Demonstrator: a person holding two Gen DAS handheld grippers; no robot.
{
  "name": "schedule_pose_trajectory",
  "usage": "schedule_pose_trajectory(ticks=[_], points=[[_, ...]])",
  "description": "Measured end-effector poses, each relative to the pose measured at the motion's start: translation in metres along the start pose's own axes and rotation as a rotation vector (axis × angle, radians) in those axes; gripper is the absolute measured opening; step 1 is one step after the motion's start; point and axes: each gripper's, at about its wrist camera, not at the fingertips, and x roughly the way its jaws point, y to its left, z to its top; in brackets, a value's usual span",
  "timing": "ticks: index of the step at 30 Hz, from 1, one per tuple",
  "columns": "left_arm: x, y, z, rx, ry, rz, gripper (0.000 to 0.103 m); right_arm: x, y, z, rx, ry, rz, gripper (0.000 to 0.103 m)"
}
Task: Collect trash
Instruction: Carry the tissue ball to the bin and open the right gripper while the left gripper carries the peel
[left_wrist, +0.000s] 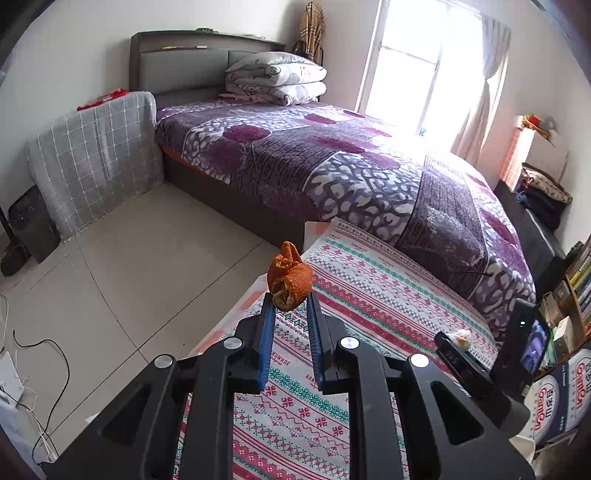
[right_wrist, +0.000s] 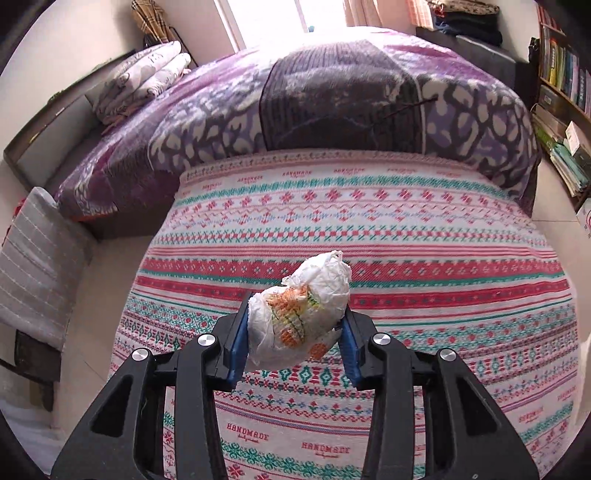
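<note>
Left claw pinches orange peel; right claw clamps crumpled wrapper above patterned cloth.

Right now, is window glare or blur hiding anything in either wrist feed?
Left wrist view: the window is blown out, washing the bed's far corner; orange peel stays sharp. Right wrist view: glare only at top; crumpled wrapper clear; fisheye bends edges.

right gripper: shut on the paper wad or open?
Shut on it. The right gripper has both blue pads pressed against the crumpled white paper wad with orange print, lifted above the striped patterned cloth.
</note>
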Motion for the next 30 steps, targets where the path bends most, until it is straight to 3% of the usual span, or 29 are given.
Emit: schedule_pose_trajectory(ticks=[6,10,19,30], points=[[-0.010,-0.019,-0.008,0.031,-0.017,-0.027,0.018,-0.074,-0.040,-0.002,-0.028,-0.140,-0.041,0.039],[-0.017,-0.035,-0.016,0.065,-0.023,-0.044,0.018,-0.101,-0.056,-0.009,-0.046,-0.187,-0.079,0.040],[-0.022,-0.077,-0.044,0.170,-0.003,-0.085,0.018,-0.148,-0.108,-0.033,-0.024,-0.153,-0.153,0.040],[-0.010,-0.117,-0.075,0.243,0.054,-0.129,0.018,-0.150,-0.166,-0.053,0.045,-0.132,-0.168,0.040]])
